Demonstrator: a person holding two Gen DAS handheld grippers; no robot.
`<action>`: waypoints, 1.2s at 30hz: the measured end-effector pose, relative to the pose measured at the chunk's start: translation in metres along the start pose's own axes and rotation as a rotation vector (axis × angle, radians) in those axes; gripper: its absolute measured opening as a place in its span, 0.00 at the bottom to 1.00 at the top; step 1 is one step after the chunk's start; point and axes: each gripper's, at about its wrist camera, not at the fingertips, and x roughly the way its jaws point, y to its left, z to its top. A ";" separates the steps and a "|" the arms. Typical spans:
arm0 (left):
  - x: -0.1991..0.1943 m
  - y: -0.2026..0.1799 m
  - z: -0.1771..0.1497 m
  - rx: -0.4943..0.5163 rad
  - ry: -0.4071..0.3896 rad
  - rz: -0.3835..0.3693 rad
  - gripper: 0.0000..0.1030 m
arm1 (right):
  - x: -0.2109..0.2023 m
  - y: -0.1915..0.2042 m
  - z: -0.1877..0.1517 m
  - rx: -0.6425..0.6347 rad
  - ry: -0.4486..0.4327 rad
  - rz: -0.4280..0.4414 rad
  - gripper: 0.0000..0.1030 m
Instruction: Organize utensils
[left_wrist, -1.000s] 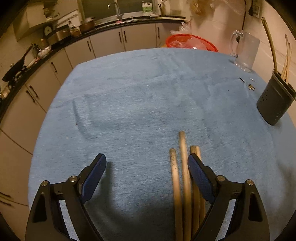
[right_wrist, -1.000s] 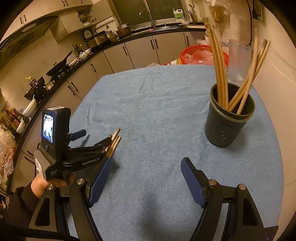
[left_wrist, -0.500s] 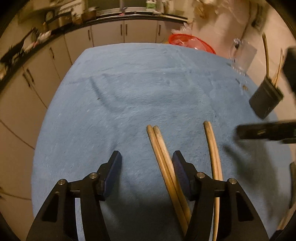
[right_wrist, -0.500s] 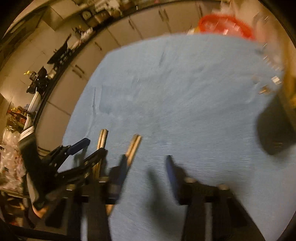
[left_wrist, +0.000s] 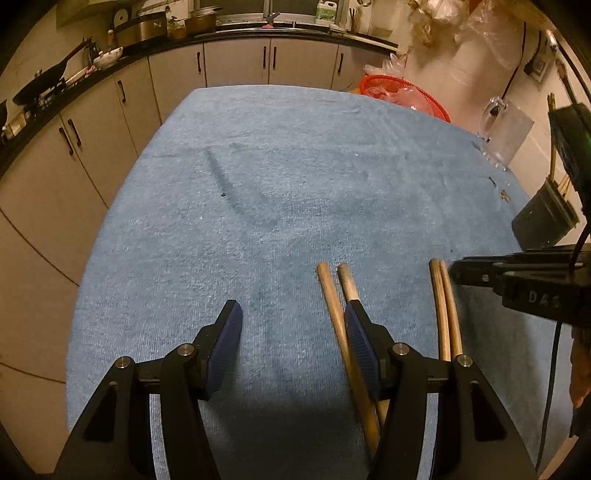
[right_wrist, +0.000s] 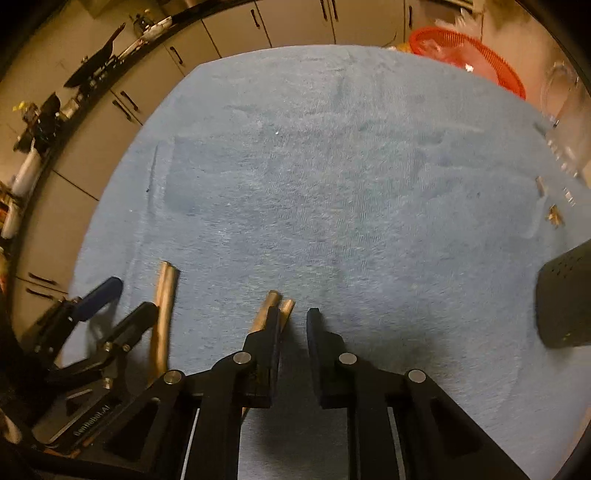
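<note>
Blue terry cloth covers the counter, its nap rough and faintly creased. Since a second ago the four wooden chopsticks have split from one bundle into two pairs. One pair lies beside the right pad of the left tool, whose jaws stand half apart around bare cloth. The other pair lies just left of the right tool, whose jaws have just been closing to a narrow gap with nothing visible between them. All are slim round sticks, long axes running away from the cameras. A dark perforated holder stands well to the right.
</note>
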 end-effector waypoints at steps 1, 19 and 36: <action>0.003 -0.005 0.002 0.022 0.004 0.021 0.56 | 0.002 -0.002 -0.001 -0.019 0.005 -0.053 0.07; -0.009 0.029 0.000 0.058 0.041 0.053 0.17 | -0.002 -0.024 -0.005 0.041 0.042 0.131 0.21; -0.015 0.031 -0.008 0.036 0.033 0.044 0.16 | 0.015 0.032 0.017 -0.129 0.025 -0.123 0.07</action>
